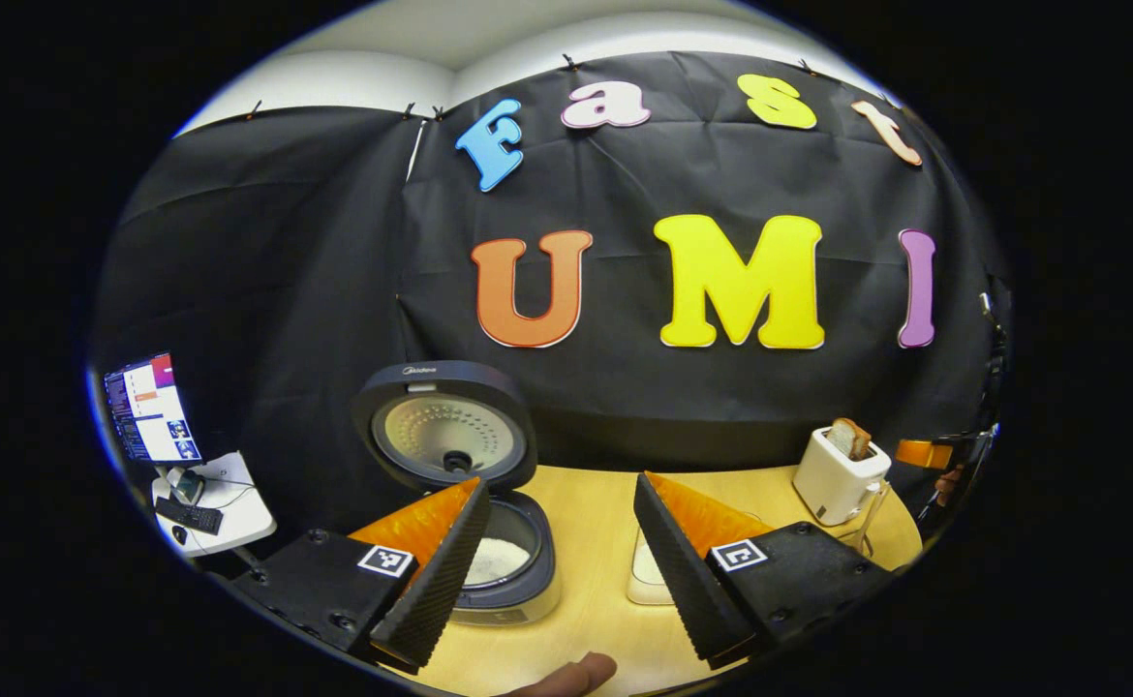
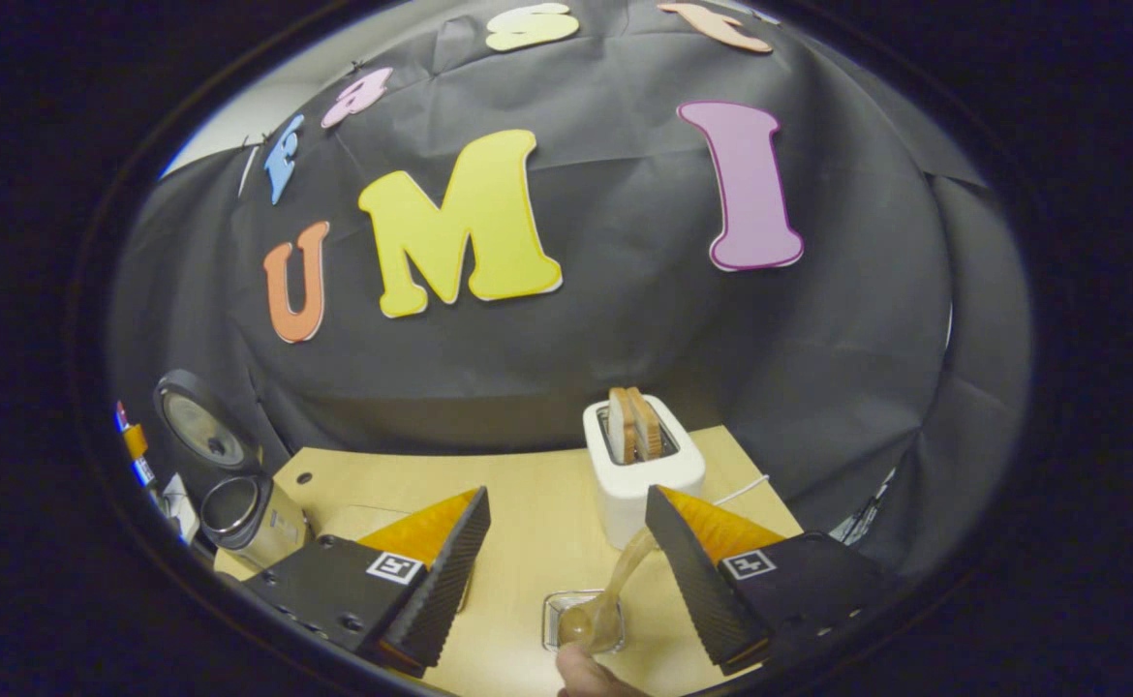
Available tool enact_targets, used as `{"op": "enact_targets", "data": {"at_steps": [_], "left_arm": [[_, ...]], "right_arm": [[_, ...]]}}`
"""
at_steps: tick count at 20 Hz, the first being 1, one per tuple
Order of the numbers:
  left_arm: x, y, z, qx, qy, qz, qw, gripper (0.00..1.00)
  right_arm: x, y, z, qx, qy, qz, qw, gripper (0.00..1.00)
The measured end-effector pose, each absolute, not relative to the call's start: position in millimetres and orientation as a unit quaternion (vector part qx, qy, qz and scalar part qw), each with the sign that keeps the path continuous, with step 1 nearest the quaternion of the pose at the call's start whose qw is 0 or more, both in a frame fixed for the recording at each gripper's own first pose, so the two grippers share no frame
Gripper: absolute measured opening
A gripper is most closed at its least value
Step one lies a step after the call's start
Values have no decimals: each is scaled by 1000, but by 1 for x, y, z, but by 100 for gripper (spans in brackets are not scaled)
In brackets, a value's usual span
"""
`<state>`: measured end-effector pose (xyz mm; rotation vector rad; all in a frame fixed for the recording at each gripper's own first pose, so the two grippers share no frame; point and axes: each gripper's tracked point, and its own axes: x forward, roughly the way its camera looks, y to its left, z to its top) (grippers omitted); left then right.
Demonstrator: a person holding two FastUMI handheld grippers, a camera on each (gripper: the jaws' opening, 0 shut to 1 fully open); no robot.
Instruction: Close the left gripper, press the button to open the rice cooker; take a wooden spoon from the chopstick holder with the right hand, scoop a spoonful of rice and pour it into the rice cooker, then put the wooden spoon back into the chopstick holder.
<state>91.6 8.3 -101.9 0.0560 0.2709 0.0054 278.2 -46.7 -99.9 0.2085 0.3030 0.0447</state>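
Note:
The rice cooker (image 1: 513, 571) stands with its lid (image 1: 445, 426) raised, and white rice shows in its pot. My left gripper (image 1: 562, 571) is open above the table, just right of the cooker, holding nothing. In the right gripper view the wooden spoon (image 2: 625, 581) stands in the clear chopstick holder (image 2: 555, 612), its handle leaning toward the right-hand finger (image 2: 688, 571). My right gripper (image 2: 566, 571) is open above the holder, with the spoon between its fingers but not clamped. The cooker (image 2: 237, 518) with its raised lid (image 2: 200, 426) sits far left in that view.
A white toaster (image 1: 838, 476) (image 2: 639, 474) with bread slices stands at the back of the wooden table (image 1: 586, 503). A pale container (image 1: 646, 576) lies between the left gripper's fingers. A fingertip (image 1: 576, 673) shows at the bottom edge. A monitor and keyboard sit far left.

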Motion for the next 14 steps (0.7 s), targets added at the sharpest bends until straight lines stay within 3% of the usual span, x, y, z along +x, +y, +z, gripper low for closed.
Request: {"op": "enact_targets", "data": {"at_steps": [8,14], "left_arm": [[180,76,-60,-13,127,36,991,95],[248,128,-48,-52,129,63,988,95]], "right_arm": [[265,-39,-59,113,127,6,985,96],[251,-42,-63,129,133,-15,983,96]]}}
